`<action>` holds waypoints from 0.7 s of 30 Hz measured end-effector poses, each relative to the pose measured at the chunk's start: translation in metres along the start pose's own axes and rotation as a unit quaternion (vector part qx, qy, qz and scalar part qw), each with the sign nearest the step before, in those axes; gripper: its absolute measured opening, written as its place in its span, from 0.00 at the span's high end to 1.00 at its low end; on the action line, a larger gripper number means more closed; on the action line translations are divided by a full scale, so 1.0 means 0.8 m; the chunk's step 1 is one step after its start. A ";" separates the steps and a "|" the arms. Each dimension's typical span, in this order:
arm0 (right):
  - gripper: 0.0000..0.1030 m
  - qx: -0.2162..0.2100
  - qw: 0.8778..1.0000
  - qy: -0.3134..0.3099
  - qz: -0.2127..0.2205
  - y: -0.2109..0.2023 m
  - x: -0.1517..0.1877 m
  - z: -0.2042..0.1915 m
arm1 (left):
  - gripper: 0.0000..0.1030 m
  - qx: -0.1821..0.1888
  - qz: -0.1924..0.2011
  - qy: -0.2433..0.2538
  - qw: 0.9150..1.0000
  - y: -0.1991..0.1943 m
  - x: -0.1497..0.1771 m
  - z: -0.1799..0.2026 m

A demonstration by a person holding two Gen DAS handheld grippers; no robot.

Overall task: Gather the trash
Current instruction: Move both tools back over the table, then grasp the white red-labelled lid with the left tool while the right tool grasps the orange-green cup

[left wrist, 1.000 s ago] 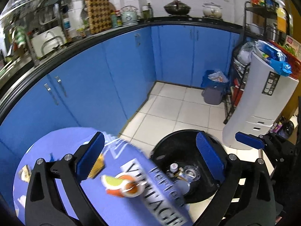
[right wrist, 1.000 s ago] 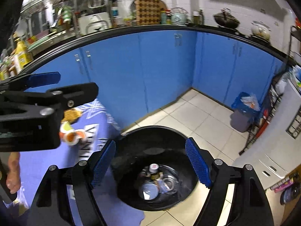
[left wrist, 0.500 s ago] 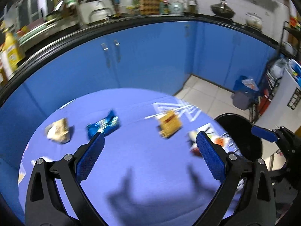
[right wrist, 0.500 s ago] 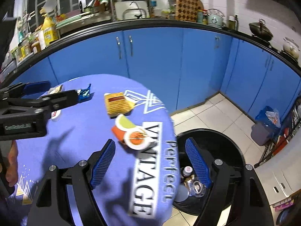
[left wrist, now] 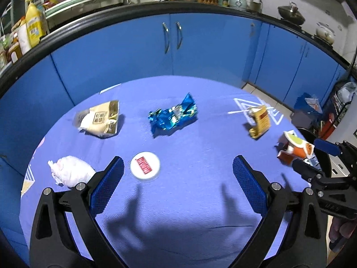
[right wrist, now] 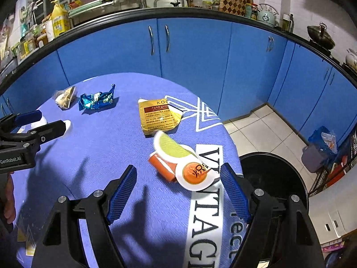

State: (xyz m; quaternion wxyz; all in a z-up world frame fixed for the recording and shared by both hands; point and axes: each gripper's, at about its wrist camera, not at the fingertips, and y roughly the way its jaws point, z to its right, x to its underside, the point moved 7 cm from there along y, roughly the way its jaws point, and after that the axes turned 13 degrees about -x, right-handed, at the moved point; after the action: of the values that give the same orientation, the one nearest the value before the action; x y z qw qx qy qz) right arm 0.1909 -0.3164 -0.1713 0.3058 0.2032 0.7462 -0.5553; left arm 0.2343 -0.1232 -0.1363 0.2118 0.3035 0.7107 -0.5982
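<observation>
Spreading under everything is the round surface point(left wrist: 200, 201) in its blue cloth, with the black bin point(right wrist: 279, 178) on the floor just off its right edge. Litter lies scattered on the cloth, nothing yet held. The right tongs point(right wrist: 178, 192) stand wide apart and empty, and the orange-and-white wrapper point(right wrist: 180, 163) lies just ahead between their tips, at the edge nearest the bin; its long axis runs slantwise from far left to near right. Beyond it sits the yellow packet point(right wrist: 157, 117). The left tongs point(left wrist: 177, 183) are likewise spread and empty, with the white lid point(left wrist: 145, 165) just beside the left tip and the crumpled tissue point(left wrist: 70, 174) further left. By my judgement the right tongs are nearer their piece, needing only a short forward reach.
</observation>
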 end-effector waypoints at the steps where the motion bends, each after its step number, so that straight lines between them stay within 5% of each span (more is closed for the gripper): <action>1: 0.27 0.001 1.000 0.001 -0.002 0.004 0.000 0.000 | 0.06 0.000 -0.003 0.000 1.000 0.006 0.001 -0.002; 12: 0.27 0.011 1.000 0.005 -0.012 0.034 -0.009 0.006 | 0.07 -0.009 -0.032 0.009 0.999 0.065 0.009 -0.018; 18: 0.27 0.016 1.000 0.000 -0.025 0.050 -0.011 0.002 | 0.19 -0.012 -0.047 0.014 0.999 0.084 0.014 -0.030; 21: 0.40 0.015 1.000 -0.002 -0.021 0.051 -0.014 0.000 | 0.25 -0.003 -0.046 0.007 0.999 0.085 0.014 -0.037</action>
State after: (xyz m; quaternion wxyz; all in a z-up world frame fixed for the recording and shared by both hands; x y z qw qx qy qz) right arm 0.2252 -0.3033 -0.1926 0.2919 0.1908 0.7414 -0.5733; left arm 0.2746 -0.0854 -0.1876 0.1798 0.2740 0.7274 -0.6028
